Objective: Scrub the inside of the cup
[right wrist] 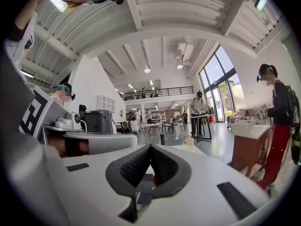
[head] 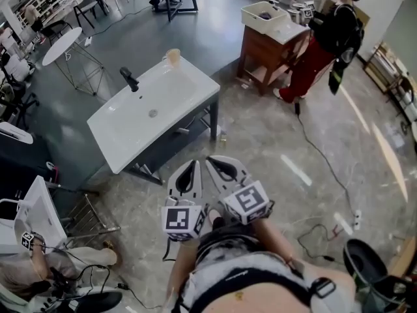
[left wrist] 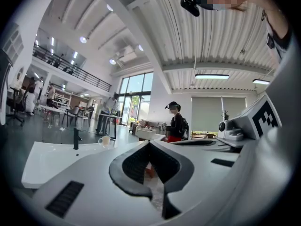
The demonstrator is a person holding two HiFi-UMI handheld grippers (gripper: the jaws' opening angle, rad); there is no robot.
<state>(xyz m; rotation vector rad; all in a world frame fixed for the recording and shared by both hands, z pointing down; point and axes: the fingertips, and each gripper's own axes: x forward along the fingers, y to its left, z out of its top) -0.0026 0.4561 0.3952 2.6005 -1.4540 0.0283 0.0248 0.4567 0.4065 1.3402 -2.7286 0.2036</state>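
Right now both my grippers are pressed shut with nothing in them: the left gripper (head: 193,164) and the right gripper (head: 212,161) sit side by side at the lower centre of the head view, pointing up the frame. In each gripper view the dark ribbed pads meet tip to tip, and only background shows through the small gap behind them. I see no brush or sponge anywhere near me. Beyond the jaws lies bare grey floor, then the white washbasin (head: 124,142) on its dark frame, slanting across the centre left of the frame, with a black faucet (head: 129,78) at its far edge. The cup (head: 172,57) stands upright on the basin's far corner, in the upper middle of the head view and well apart from both grippers. The left gripper view shows it as a small pale mug with a handle on one side. I judge it light and rigid, with smooth walls that could slip between flat pads, more so if wet. I would clamp one jaw inside and one outside the rim wall, opposite the handle. It stands close to the corner edge, so a careless nudge could tip it off.
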